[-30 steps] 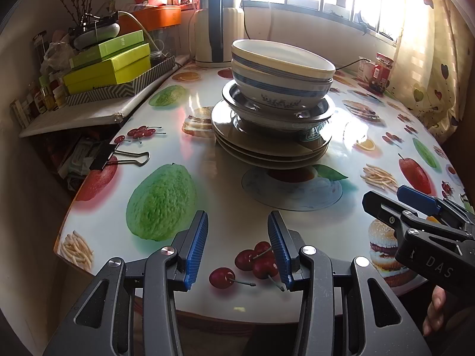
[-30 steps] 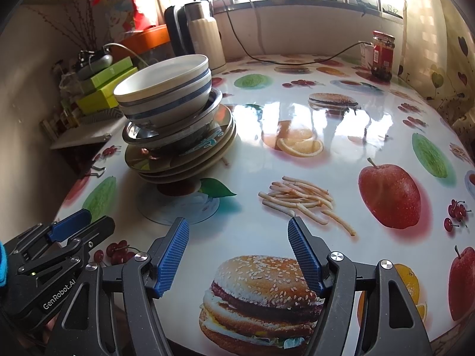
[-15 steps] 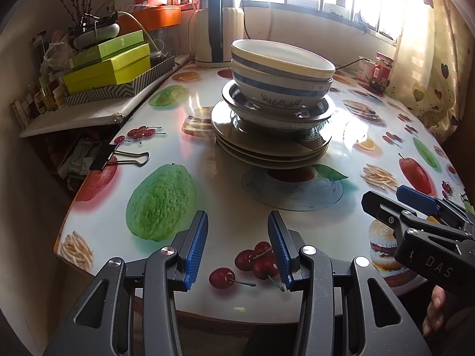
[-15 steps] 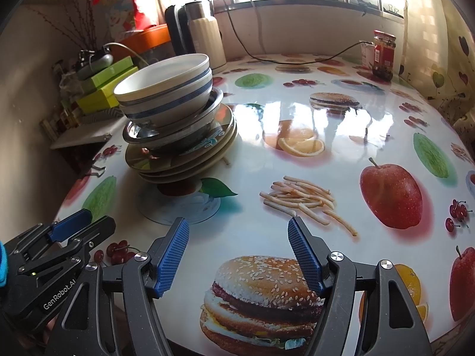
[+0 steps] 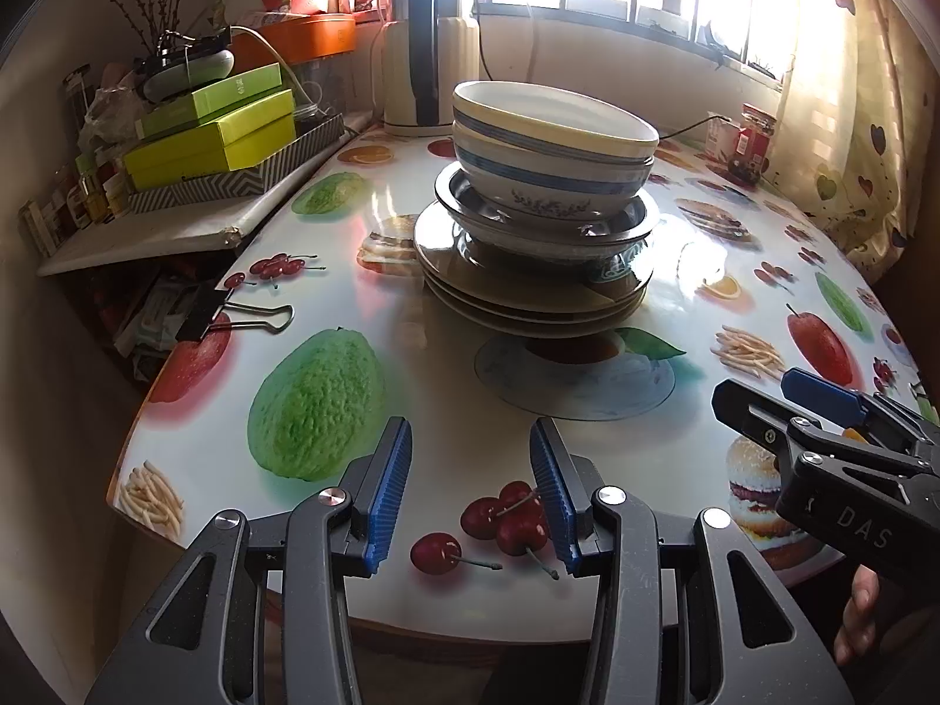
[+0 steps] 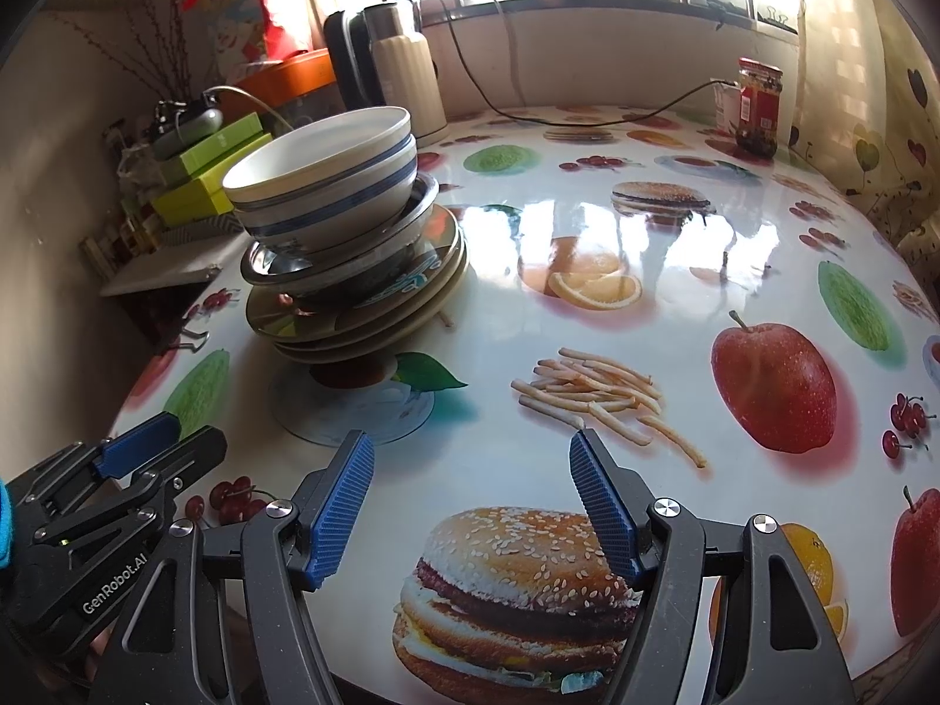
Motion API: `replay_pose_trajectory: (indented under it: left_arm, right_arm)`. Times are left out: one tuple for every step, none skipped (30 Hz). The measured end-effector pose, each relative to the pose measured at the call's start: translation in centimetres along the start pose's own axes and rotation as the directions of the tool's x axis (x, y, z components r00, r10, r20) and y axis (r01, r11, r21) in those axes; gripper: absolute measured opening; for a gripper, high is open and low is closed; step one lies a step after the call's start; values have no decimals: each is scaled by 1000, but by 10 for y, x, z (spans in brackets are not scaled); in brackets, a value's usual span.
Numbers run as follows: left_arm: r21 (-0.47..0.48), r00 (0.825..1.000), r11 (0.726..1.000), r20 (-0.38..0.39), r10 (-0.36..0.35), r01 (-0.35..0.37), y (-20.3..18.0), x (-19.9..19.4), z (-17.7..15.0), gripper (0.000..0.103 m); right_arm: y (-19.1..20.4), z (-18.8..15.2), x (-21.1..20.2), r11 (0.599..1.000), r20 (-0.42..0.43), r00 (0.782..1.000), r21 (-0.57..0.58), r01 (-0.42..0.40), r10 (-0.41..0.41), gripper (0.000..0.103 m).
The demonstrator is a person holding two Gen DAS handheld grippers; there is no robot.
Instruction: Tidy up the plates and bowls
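A stack of dishes stands on the fruit-print table (image 5: 470,411): brown plates (image 5: 529,294) at the bottom, a metal dish (image 5: 546,223) on them, two white bowls with blue bands (image 5: 552,141) on top. The same stack of plates (image 6: 364,317) and bowls (image 6: 329,182) shows in the right wrist view at left. My left gripper (image 5: 470,487) hovers open over the near table edge, short of the stack, with nothing between its fingers. My right gripper (image 6: 470,505) is open too, empty, over a printed burger, to the right of the stack.
A kettle (image 5: 429,76) and cable stand behind the stack by the window. Green boxes (image 5: 211,129) sit on a side shelf at left. A binder clip (image 5: 235,311) lies on the table's left edge. A red-lidded jar (image 6: 758,106) stands at the far right.
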State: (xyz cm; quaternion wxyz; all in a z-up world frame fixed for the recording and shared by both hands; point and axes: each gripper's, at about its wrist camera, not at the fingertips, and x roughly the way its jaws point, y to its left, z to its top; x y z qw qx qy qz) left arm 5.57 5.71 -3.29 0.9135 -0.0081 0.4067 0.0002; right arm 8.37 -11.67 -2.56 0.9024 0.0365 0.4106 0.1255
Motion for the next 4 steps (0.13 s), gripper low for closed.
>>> replay_pose_trajectory:
  left_arm:
    - [0, 1000, 1000, -1, -2, 2, 0, 0, 0, 43]
    - [-1, 1000, 1000, -1, -3, 3, 0, 0, 0, 43]
    - [-1, 1000, 1000, -2, -4, 4, 0, 1, 0, 43]
    - [0, 1000, 1000, -2, -3, 3, 0, 1, 1, 43]
  right_arm:
    - [1, 0, 0, 1000, 0, 1000, 0, 0, 0, 70]
    - [1, -1, 1, 1000, 1, 1000, 0, 0, 0, 70]
    - [2, -1, 0, 1000, 1, 1000, 0, 0, 0, 70]
    - [2, -2, 1, 1000, 0, 1000, 0, 0, 0, 70]
